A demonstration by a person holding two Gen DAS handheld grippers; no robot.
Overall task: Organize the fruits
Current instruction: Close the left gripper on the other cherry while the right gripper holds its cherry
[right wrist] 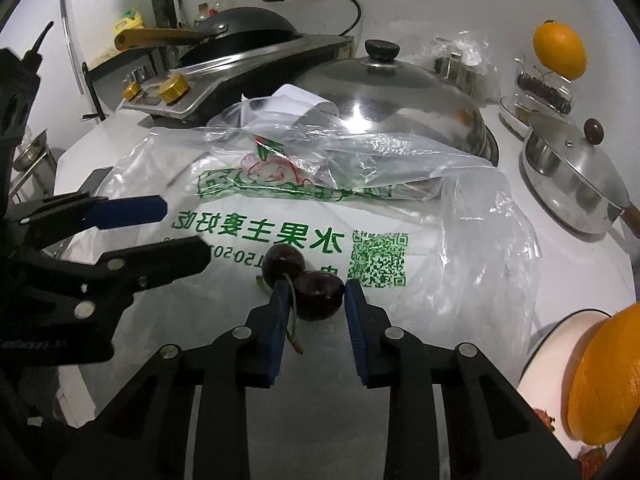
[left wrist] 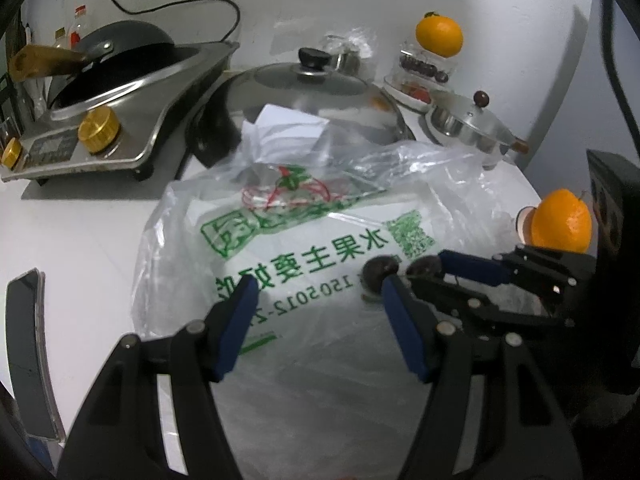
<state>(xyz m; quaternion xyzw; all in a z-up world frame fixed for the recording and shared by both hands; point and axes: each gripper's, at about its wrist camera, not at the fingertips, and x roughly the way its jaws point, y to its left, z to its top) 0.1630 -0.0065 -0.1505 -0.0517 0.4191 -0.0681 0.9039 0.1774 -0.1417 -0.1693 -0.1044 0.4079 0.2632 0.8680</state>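
Two dark cherries joined by stems lie on a clear plastic bag point(right wrist: 460, 240) with green print. My right gripper point(right wrist: 316, 296) is shut on the nearer cherry point(right wrist: 320, 300), its blue pads pressing both sides. The second cherry point(right wrist: 282, 264) sits just beyond the left pad. In the left wrist view the cherries point(left wrist: 380, 270) show in front of the right gripper point(left wrist: 428, 276). My left gripper point(left wrist: 316, 292) hovers open over the bag point(left wrist: 320, 232), holding nothing. One orange point(right wrist: 604, 376) rests in a white bowl point(right wrist: 560, 332) at lower right. Another orange point(right wrist: 560, 50) sits on a clear box of cherries point(right wrist: 540, 88).
A gas stove point(left wrist: 120, 120) with a black wok point(left wrist: 120, 48) stands at the back left. A large domed pot lid point(left wrist: 312, 92) lies behind the bag. A small steel pot point(right wrist: 572, 172) with a lid is on the right. A phone point(left wrist: 24, 344) lies at the left edge.
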